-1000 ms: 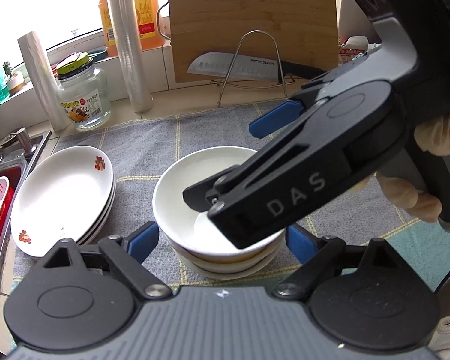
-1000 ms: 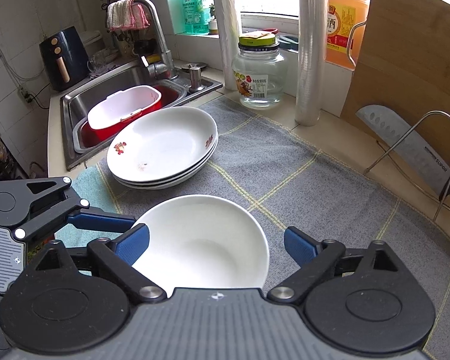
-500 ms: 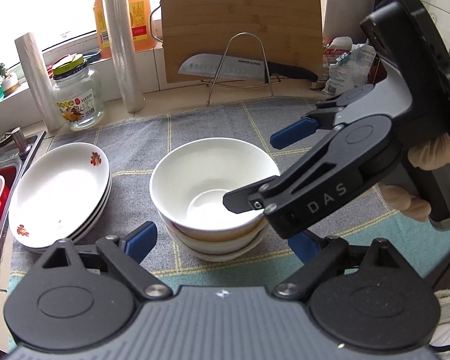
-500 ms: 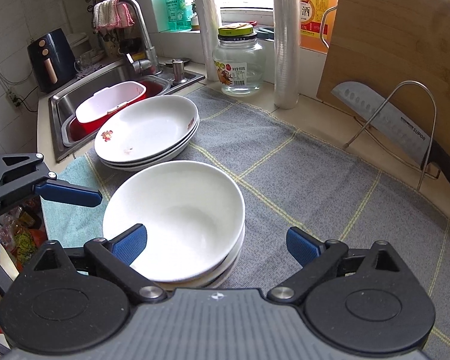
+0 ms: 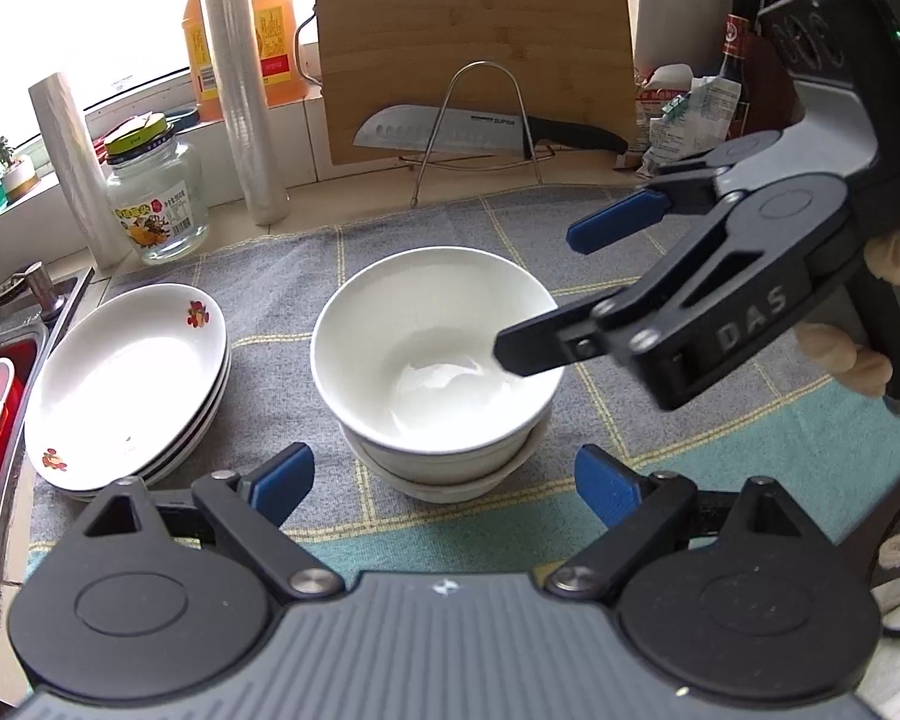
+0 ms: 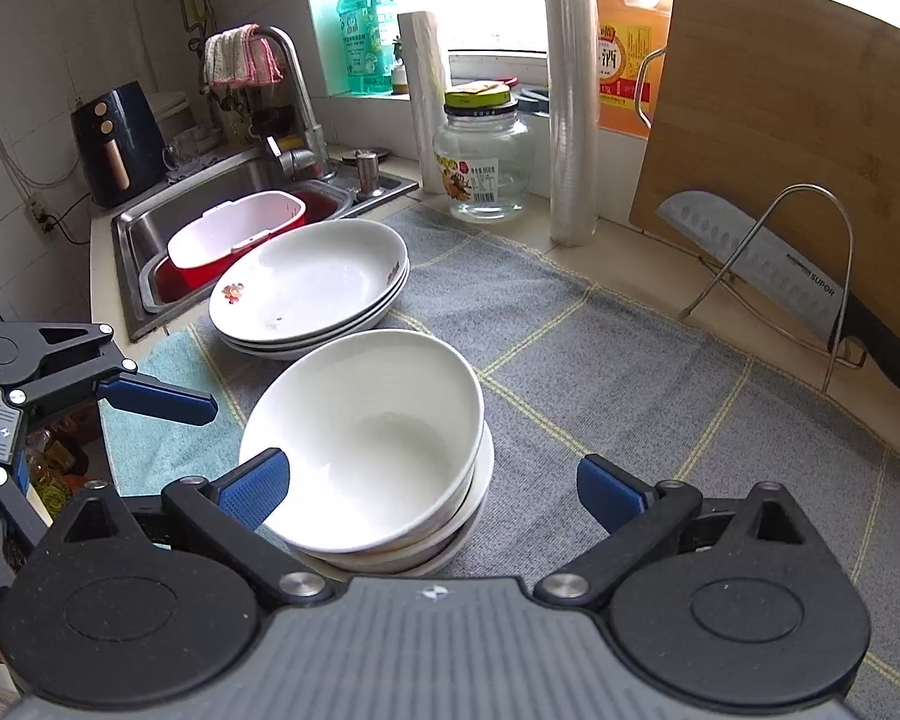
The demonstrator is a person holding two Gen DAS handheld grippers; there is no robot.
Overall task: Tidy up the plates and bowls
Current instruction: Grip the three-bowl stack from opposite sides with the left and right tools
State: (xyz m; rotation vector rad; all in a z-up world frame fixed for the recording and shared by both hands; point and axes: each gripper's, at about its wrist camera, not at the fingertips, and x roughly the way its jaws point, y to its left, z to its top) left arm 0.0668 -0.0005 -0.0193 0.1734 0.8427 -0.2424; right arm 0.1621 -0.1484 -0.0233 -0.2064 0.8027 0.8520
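Two grippers are seen empty: the left gripper (image 5: 438, 480) is spread, nearest of all, and the right gripper (image 6: 432, 489), withdrawn from the top bowl, is opening wider. Centred on the grey checked cloth (image 6: 660, 384), the stack of plain white ceramic bowls (image 5: 435, 354) is now complete. Beyond it, sinkward, the flower-printed white plates (image 6: 312, 282) are stacked.

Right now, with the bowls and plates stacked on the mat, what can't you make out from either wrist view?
- Stack of bowls: exact count unclear; the top bowl covers the lower ones in both views.
- Stack of plates: its base is hidden behind the bowls in the right wrist view.
- Sink: its bottom is covered by a red and white basket.
- Knife: its handle end runs off the right edge.
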